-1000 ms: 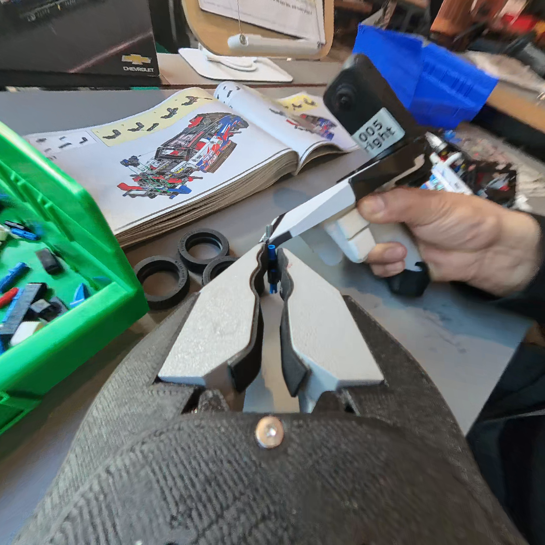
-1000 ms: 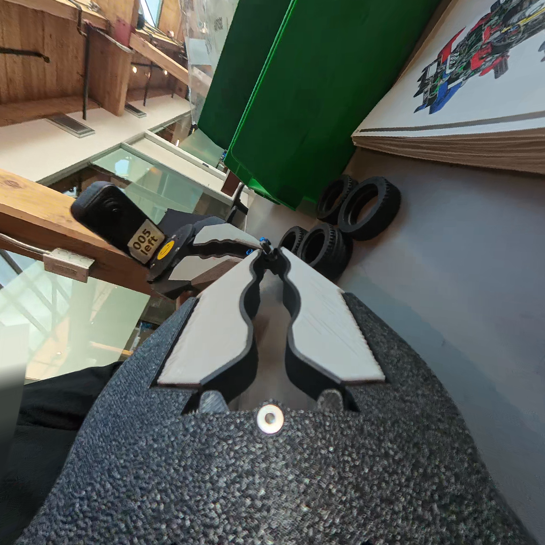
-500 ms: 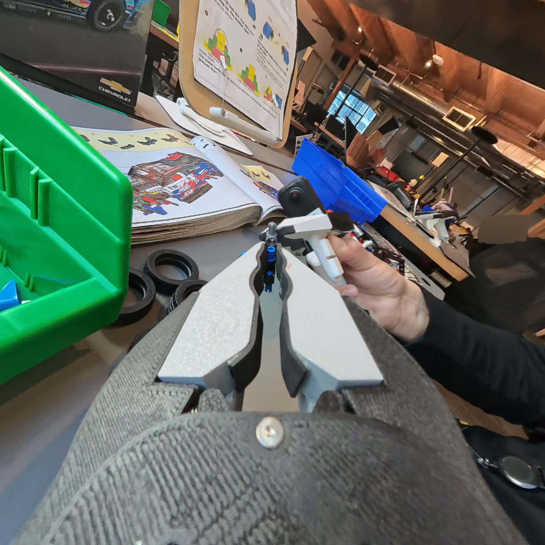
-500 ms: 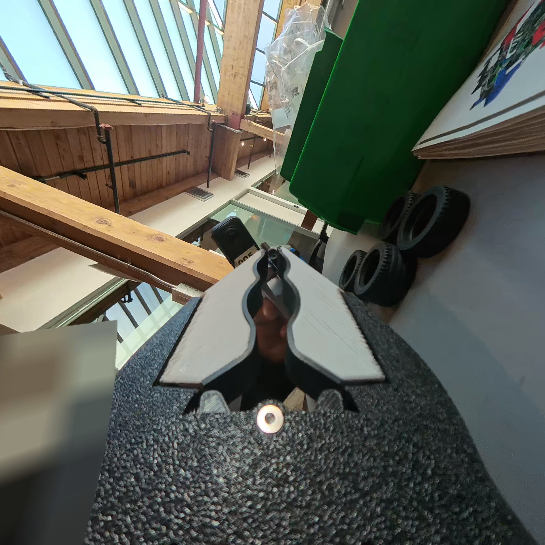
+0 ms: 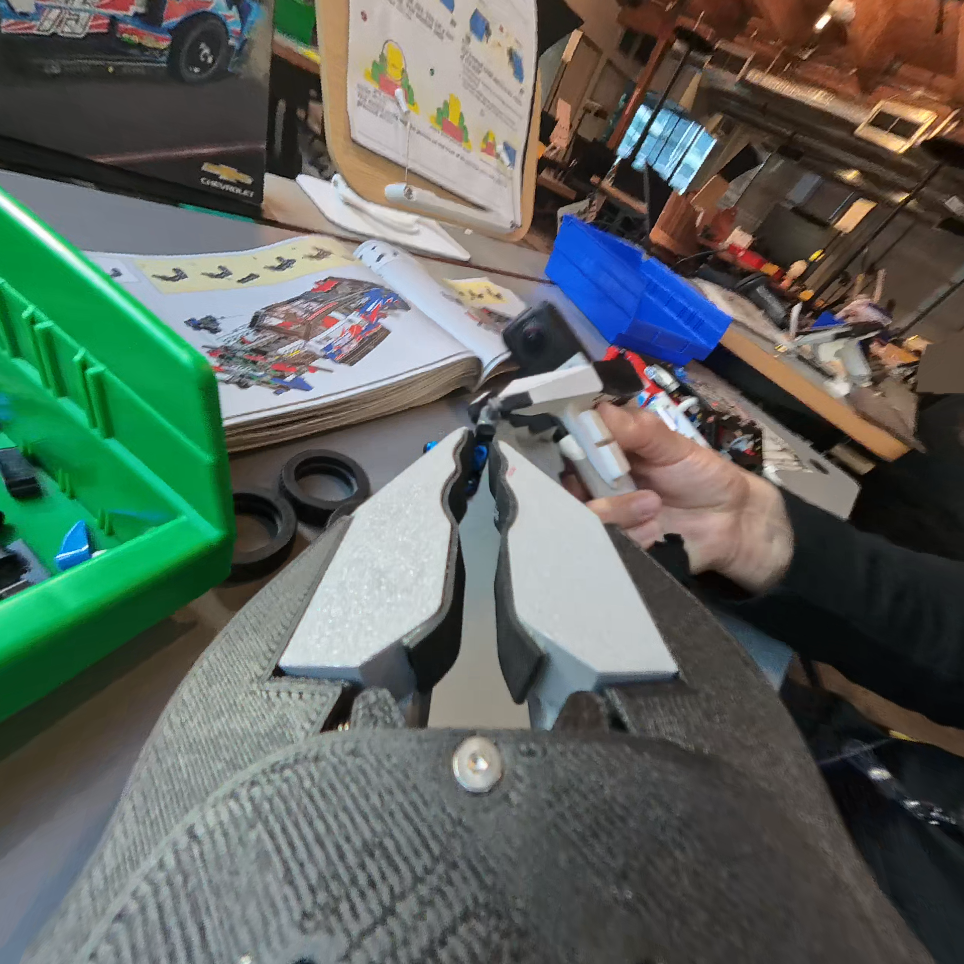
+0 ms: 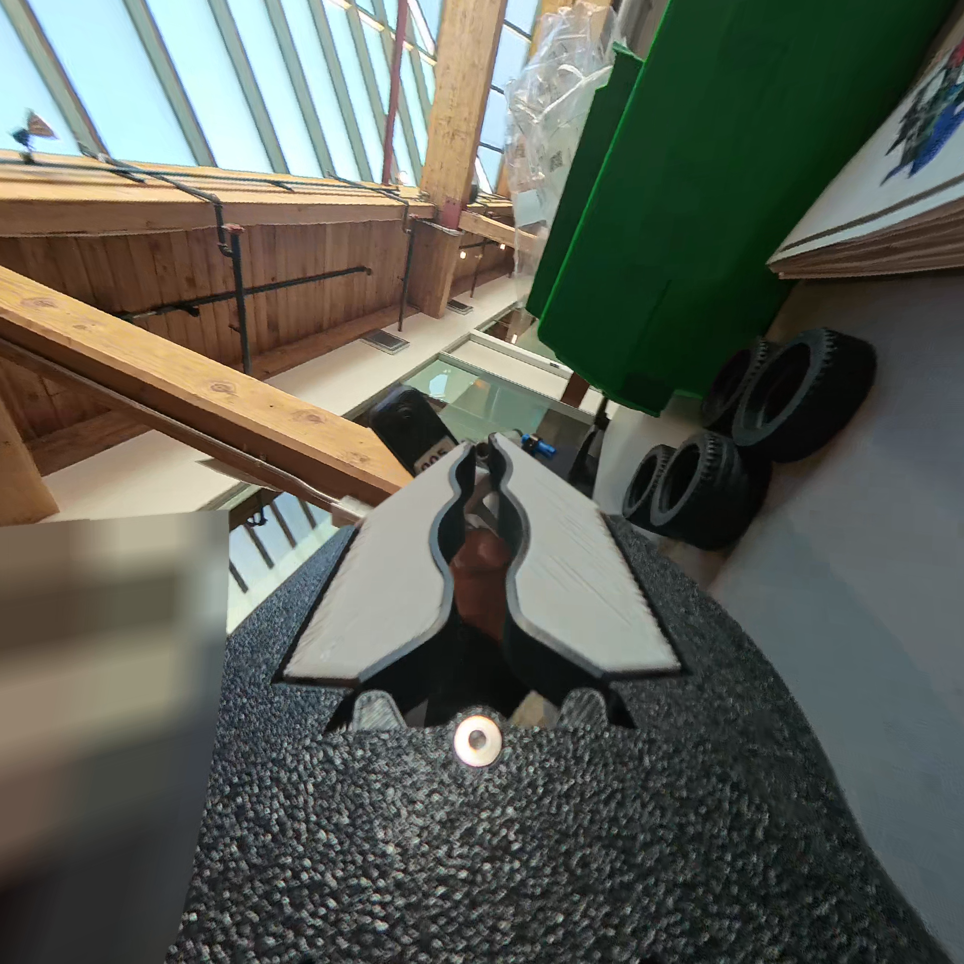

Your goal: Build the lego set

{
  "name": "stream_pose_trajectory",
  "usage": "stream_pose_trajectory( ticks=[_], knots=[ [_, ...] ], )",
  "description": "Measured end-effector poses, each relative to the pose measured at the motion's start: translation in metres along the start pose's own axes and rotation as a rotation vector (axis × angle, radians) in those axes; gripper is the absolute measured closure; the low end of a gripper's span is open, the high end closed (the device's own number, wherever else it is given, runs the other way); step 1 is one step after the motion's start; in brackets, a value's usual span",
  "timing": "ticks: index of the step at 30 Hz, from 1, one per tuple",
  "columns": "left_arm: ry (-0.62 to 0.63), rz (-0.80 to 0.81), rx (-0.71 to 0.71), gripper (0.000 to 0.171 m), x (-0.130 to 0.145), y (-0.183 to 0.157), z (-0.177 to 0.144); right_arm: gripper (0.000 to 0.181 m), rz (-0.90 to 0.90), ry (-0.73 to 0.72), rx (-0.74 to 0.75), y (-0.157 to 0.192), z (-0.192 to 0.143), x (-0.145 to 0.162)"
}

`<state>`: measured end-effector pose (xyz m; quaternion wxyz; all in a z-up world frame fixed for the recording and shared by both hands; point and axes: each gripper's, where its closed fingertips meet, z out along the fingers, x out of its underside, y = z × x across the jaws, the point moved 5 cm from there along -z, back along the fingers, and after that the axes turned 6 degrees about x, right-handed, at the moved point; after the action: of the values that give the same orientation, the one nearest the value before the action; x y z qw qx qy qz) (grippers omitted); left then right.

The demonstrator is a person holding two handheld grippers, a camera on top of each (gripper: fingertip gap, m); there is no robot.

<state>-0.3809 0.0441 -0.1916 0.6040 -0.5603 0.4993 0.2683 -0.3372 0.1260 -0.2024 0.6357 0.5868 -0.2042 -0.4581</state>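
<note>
While a green bin (image 5: 109, 469) of loose pieces sits on the grey table (image 5: 94, 730) as the landmark, the build looks, by my judgement, only partly done. Just right of the bin lie several black tyres (image 5: 323, 477), not yet fitted to anything. Behind them, the instruction book (image 5: 313, 334) lies open at a page showing a car model. Farther right of the bin, beyond the book, a partly built red, white and black model (image 5: 678, 412) rests on the table, mostly hidden by a hand (image 5: 694, 501).

The left gripper (image 5: 480, 454) is raised above the table right of the bin, its jaws nearly closed on a small blue pin piece (image 5: 476, 464). The right gripper (image 5: 487, 407), held in that hand, meets it tip to tip, jaws narrow around a small dark piece (image 5: 484, 417) at the top of the blue one. In the right wrist view, the right gripper (image 6: 482, 454) shows only a narrow gap; what it grips there is too small to tell.

Joining these two parts appears to be the step in hand; tyres and many binned pieces remain.
</note>
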Motion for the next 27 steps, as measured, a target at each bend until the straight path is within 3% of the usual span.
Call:
stream_pose_trajectory(
  ticks=[2, 3, 4, 6, 9, 15, 24, 27],
  knots=[
    [0.222, 0.094, -0.2, 0.171, 0.021, 0.019, 0.001, 0.181, -0.048, 0.043, -0.146, 0.018, 0.008, 0.01],
    [0.248, 0.195, -0.202, 0.171, 0.022, 0.013, 0.005, 0.181, -0.014, 0.038, -0.152, 0.015, 0.013, 0.014],
    [0.211, 0.265, -0.159, 0.171, 0.02, 0.0, 0.009, 0.181, -0.005, 0.025, -0.134, 0.012, 0.015, 0.013],
    [0.216, 0.198, -0.081, 0.171, 0.026, -0.014, 0.015, 0.181, -0.024, -0.071, -0.089, 0.008, 0.008, -0.002],
    [0.221, 0.144, -0.135, 0.171, 0.026, 0.0, 0.007, 0.181, 0.013, -0.178, -0.149, 0.009, -0.007, -0.013],
    [0.276, 0.09, -0.15, 0.171, 0.031, 0.008, 0.008, 0.181, -0.118, -0.025, -0.007, 0.006, 0.013, 0.009],
    [0.387, 0.156, -0.169, 0.171, 0.041, 0.005, 0.017, 0.181, -0.256, -0.067, 0.043, 0.015, 0.007, 0.018],
    [0.431, 0.171, -0.14, 0.171, 0.046, 0.002, 0.021, 0.181, -0.312, -0.028, 0.073, 0.026, 0.007, 0.036]
  ],
)
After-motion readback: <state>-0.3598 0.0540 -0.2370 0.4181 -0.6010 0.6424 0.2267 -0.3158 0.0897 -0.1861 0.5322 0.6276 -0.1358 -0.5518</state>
